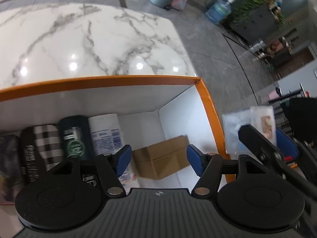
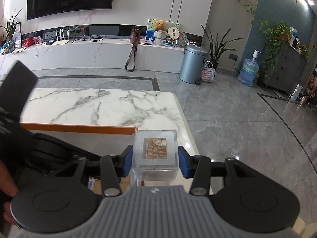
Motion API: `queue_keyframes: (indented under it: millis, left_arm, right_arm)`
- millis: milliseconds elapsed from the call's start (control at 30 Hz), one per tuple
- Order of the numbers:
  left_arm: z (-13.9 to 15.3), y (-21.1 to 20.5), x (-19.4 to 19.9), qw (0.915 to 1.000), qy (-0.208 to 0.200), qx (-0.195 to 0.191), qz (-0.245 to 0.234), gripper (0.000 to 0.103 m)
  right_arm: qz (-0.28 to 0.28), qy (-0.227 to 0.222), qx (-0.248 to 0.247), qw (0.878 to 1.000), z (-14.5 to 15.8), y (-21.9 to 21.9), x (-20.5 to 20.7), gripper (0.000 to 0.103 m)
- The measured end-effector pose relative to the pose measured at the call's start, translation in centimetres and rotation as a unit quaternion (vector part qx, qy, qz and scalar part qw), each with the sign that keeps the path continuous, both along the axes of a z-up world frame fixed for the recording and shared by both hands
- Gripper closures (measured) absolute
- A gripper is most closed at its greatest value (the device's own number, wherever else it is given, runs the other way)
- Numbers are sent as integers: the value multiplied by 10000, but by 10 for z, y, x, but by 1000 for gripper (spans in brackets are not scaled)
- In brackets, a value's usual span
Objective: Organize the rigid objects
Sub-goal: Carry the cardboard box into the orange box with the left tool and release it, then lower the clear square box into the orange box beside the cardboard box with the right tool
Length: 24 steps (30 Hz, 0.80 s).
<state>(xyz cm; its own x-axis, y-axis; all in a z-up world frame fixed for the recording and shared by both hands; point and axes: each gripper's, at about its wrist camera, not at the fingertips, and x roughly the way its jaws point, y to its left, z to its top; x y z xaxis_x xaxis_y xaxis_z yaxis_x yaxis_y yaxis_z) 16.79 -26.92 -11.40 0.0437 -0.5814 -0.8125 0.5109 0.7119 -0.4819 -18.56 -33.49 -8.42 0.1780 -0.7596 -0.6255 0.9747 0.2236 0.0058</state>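
Right fingers around clear cube; printed labels unreadable.

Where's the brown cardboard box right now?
Left wrist view: the brown cardboard box lies inside the orange-rimmed box, near its right corner, right of the white bottle, between the left gripper's open fingers.

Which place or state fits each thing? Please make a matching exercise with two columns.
1. brown box
2. clear cube
3. white can
4. left gripper

a. lying in the row beside the dark green can
b. held between the right gripper's jaws
c. open, over the orange box
d. alone near the orange box's corner

Pairs: 1-d, 2-b, 3-a, 4-c
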Motion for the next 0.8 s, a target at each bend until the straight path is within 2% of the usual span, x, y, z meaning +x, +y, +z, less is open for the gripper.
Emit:
queue_keyframes:
  millis: [67, 233, 367, 533, 667, 800]
  left_arm:
    - [4, 8, -3, 9998, -108, 14, -173, 39]
    - [14, 29, -16, 9986, -292, 100, -421, 46]
    - [19, 45, -19, 9982, -497, 300, -176, 50]
    - [31, 57, -27, 9928, -1005, 626, -194, 50]
    - [35, 70, -27, 9944, -910, 541, -63, 50]
    - [39, 79, -27, 9953, -876, 407, -3, 50]
  right_arm:
    - [52, -55, -6, 10000, 1, 3, -1, 55]
    - [344, -151, 70, 9993, 3, 20, 2, 55]
    - [686, -99, 278, 9972, 2, 35, 14, 55]
    - [959, 26, 1067, 9897, -8, 34, 30, 55]
    - [1101, 197, 1601, 9807, -19, 25, 45, 55]
    - [946, 356, 2195, 9704, -35, 7, 53, 55]
